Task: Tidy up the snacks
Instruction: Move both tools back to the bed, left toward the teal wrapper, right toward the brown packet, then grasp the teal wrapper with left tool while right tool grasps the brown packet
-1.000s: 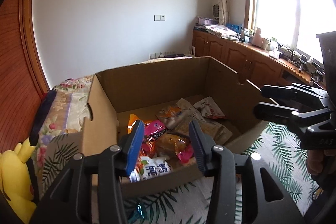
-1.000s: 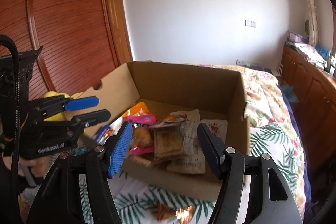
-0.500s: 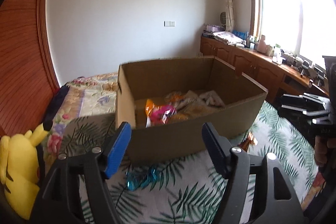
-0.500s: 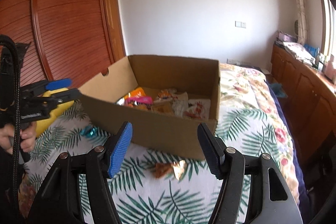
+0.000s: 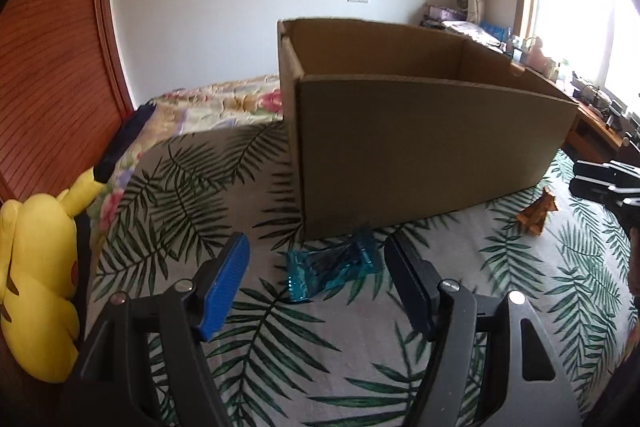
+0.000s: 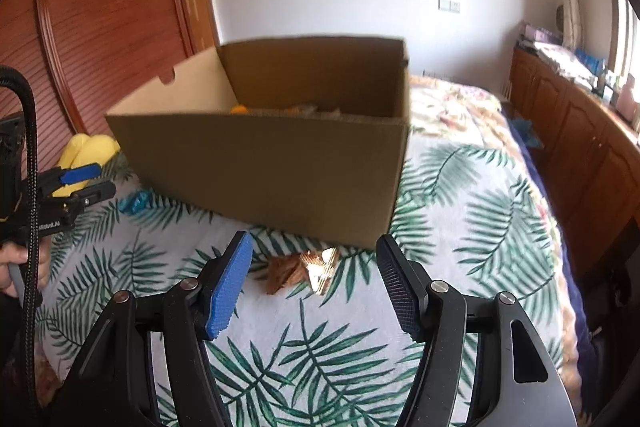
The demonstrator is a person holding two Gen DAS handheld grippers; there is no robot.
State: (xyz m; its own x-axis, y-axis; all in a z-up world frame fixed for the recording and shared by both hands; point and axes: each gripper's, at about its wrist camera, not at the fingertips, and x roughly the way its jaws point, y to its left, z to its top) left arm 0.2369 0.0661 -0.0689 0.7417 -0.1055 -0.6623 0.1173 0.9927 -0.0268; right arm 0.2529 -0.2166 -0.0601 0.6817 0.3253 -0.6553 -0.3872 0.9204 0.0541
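Observation:
A cardboard box [image 5: 420, 143] stands on a bed with a palm-leaf cover; it also shows in the right wrist view [image 6: 272, 171], with snack packs barely visible inside. A blue snack wrapper [image 5: 332, 267] lies on the cover by the box's near corner, just ahead of my open, empty left gripper [image 5: 316, 279]. A gold-brown snack wrapper [image 6: 304, 271] lies in front of the box, just ahead of my open, empty right gripper [image 6: 314, 279]. The gold wrapper [image 5: 536, 213] and the right gripper [image 5: 600, 183] show at the right of the left wrist view. The left gripper [image 6: 76, 183] and blue wrapper [image 6: 134, 201] show at the left of the right wrist view.
A yellow plush toy [image 5: 36, 267] lies at the left of the bed, next to a wooden wardrobe [image 5: 48, 67]. A floral quilt [image 6: 452, 111] lies behind the box. Wooden cabinets [image 6: 580, 147] run along the right under a window.
Both grippers have drawn back from over the box and dropped low to the bed cover. The box interior has gone out of sight and each wrapper now lies just ahead of a gripper.

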